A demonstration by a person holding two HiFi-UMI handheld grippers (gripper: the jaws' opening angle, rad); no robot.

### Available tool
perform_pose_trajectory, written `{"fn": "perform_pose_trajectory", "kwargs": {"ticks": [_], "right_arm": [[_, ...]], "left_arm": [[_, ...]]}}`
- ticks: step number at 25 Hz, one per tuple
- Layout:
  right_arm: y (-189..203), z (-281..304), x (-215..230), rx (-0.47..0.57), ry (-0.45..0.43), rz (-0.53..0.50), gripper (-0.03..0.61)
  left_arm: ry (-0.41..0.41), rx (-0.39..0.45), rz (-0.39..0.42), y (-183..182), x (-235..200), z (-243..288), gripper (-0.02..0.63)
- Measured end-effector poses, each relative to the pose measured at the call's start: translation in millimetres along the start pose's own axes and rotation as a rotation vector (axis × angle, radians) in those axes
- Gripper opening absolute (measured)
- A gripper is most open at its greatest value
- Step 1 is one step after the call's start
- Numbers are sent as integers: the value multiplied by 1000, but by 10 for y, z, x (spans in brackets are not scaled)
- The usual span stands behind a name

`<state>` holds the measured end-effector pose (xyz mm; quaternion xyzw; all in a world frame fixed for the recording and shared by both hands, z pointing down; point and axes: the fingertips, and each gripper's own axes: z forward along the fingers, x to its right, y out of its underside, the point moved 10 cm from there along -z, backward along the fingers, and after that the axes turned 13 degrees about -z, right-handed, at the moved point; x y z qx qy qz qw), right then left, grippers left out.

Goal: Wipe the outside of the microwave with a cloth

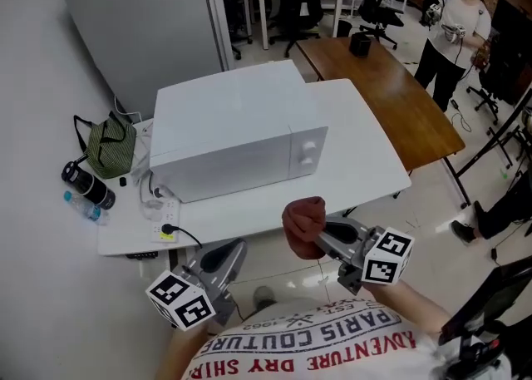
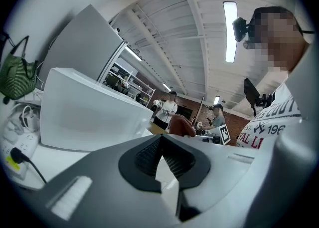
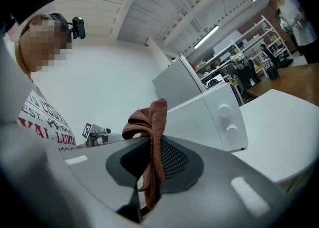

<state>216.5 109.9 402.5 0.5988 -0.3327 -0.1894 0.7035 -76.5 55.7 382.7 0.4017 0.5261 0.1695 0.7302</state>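
Observation:
A white microwave stands on the white table, its door and two knobs facing me. My right gripper hovers in front of the table's near edge, shut on a reddish-brown cloth that bunches up beyond its tips. In the right gripper view the cloth is clamped between the jaws, with the microwave ahead to the right. My left gripper is low at the front left, shut and empty. Its own view shows the left gripper below the microwave's side.
A green bag, a black bottle, a plastic water bottle and a power strip with a plugged cable crowd the table's left end. A brown wooden table adjoins behind right. A person stands far right. A grey panel is behind.

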Motion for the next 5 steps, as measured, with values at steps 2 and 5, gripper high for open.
{"fn": "perform_pose_trajectory", "kwargs": {"ticks": [2,5], "right_arm": [[-12,-113,-9,-5,-5,8,41],[-60,-221,-9,-2,-17,0,41]], "left_arm": [[-1,-3,-4,52,124,12,5],[6,-2,9,78,281,46,6]]}}
